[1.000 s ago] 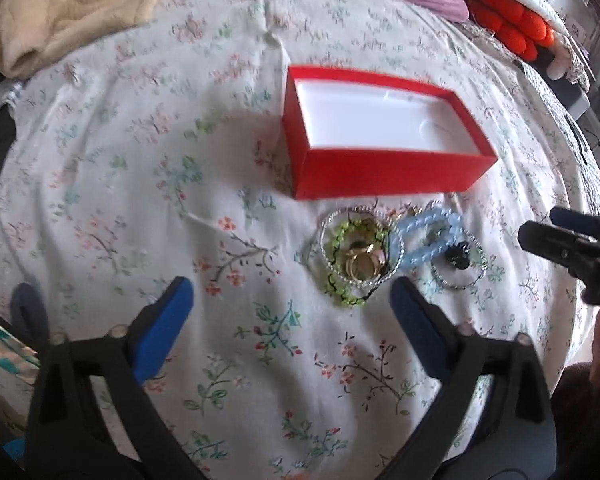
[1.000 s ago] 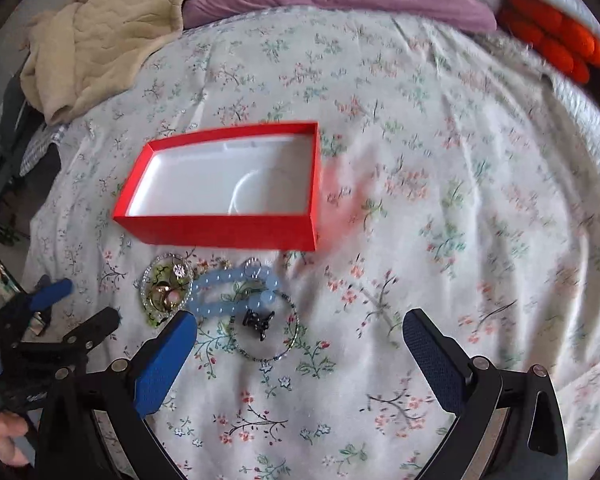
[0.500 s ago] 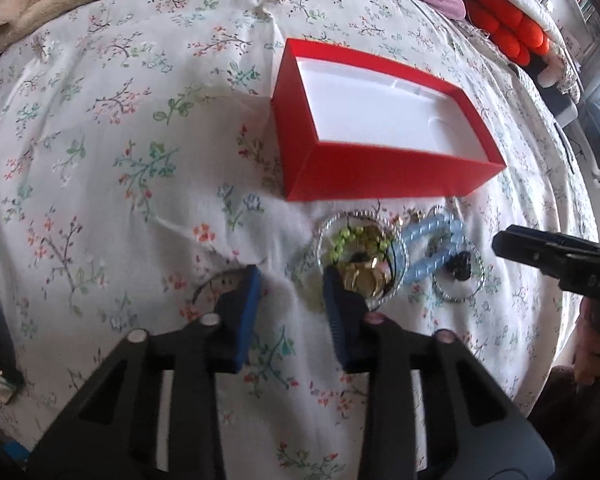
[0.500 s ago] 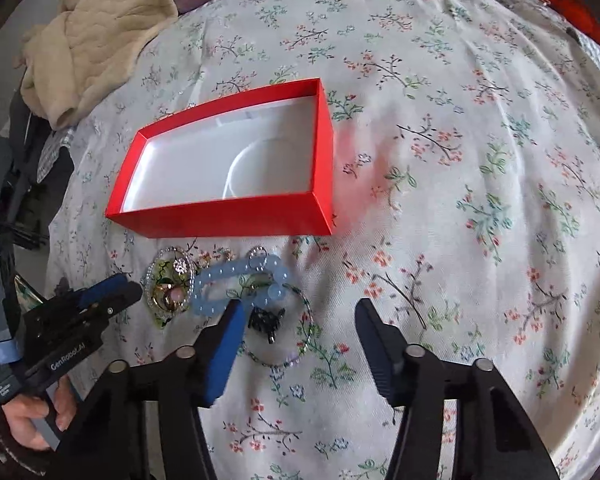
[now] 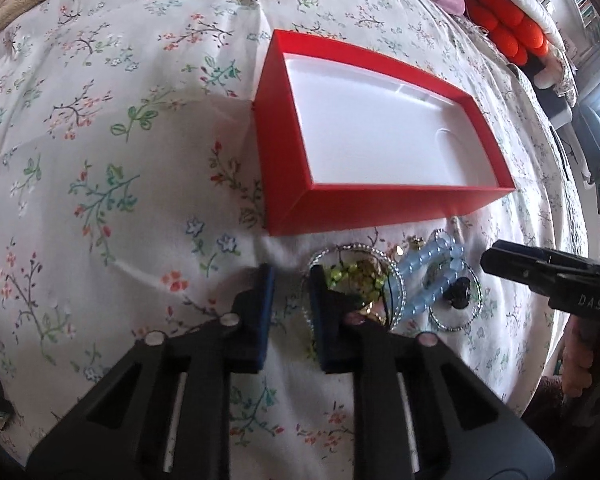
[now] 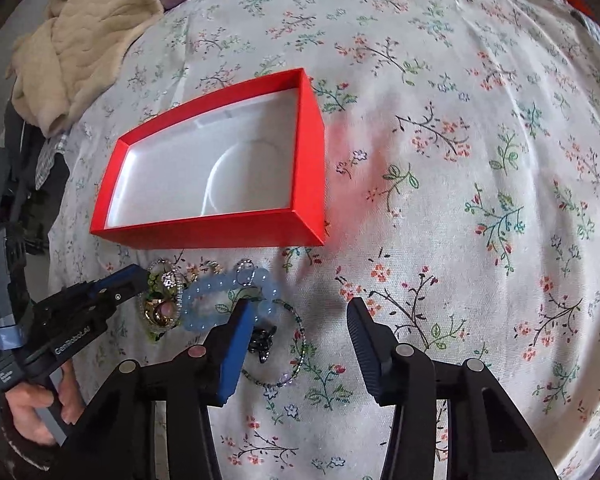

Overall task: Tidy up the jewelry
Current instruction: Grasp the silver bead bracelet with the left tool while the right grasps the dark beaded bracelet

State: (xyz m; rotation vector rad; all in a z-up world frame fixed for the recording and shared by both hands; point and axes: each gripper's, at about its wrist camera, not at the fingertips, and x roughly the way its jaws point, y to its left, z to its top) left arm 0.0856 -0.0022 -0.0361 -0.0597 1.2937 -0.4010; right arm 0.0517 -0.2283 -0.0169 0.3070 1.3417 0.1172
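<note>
Box (image 5: 380, 136) empty, bracelets (image 6: 228, 300) all on bedspread (image 5: 100, 160); our left gripper (image 5: 290, 280) nearly clenched at pile, grip unclear; right gripper (image 6: 300, 320) released.

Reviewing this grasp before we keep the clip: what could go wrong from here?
1. The left gripper is narrowed at the edge of a tangled jewelry pile; the silver bangle overlaps the green beads, so one pinch may drag several pieces.
2. The right gripper is open beside the blue bead bracelet and black clip; both grippers crowd one cluster and could collide.
3. The red box sits on soft bedding, so a nudge might shift it.
</note>
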